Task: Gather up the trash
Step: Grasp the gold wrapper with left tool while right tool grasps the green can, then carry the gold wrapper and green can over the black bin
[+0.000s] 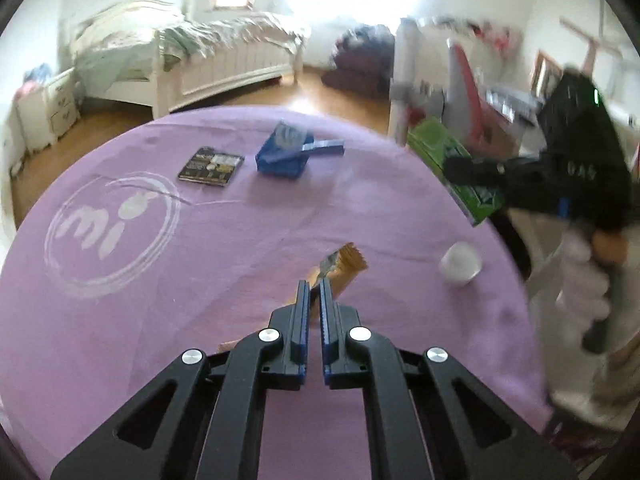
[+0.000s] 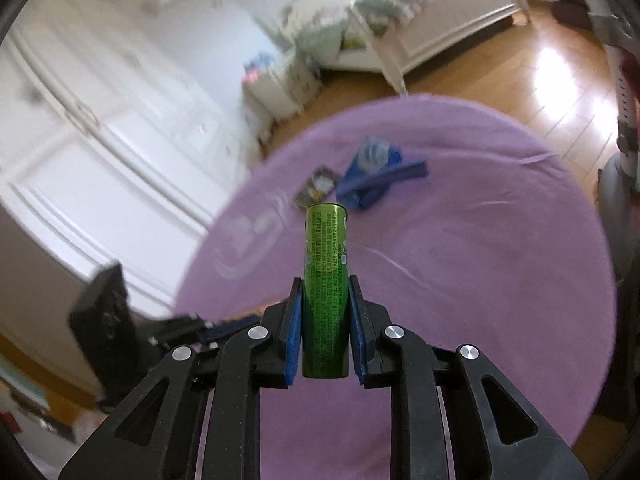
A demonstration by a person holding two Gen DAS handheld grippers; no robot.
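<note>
right gripper [image 2: 325, 320]: jaws clamped on green box [image 2: 326, 288], long axis running forward past the tips | left gripper [image 1: 315, 300]: jaws pinching brown wrapper [image 1: 344, 268] on purple worktop [image 1: 200, 260], wrapper pointing away

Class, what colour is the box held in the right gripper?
Metallic green with small dark print; the green box shows best in the right wrist view.

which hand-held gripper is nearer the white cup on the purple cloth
Left. The left hand-held gripper, shut on a brown wrapper, sits just beside the white cup. The right hand-held gripper, gripping a green box, is farther off, beyond the table edge.
</note>
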